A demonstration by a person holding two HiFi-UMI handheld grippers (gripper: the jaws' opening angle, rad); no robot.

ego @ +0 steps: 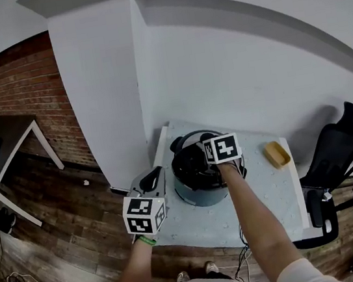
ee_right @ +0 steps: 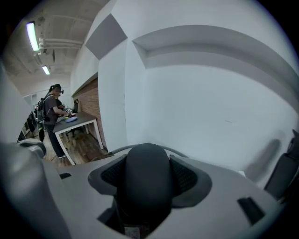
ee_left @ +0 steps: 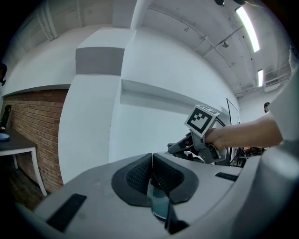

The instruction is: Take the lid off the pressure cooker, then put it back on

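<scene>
**Cooker, upright on worktop.** Cooker [ego: 200,191] stands near ctr of white worktop [ego: 264,196], its main axis vertical. Black lid [ego: 190,164] lies over its top; whether seated or lifted clear cannot be told.

Right hand-held gripper [ee_right: 145,175] comes in from the person's side and is clamped on the black lid handle [ee_right: 144,200], w/ the rounded bar filling the gap betw. both pads. Handle's long axis runs along the jaws, its rounded end pointing away from the person, twd the white wall.

Left hand-held gripper [ee_left: 151,172] hovers at the worktop's left edge, beside the cooker but apart from it. Its jaws are closed to a hairline, pads meeting at the tips, nothing held.

Yellow item [ego: 276,154] lies on the worktop to the right of the cooker, well apart. Office chair [ego: 337,139] stands off the right edge.
</scene>
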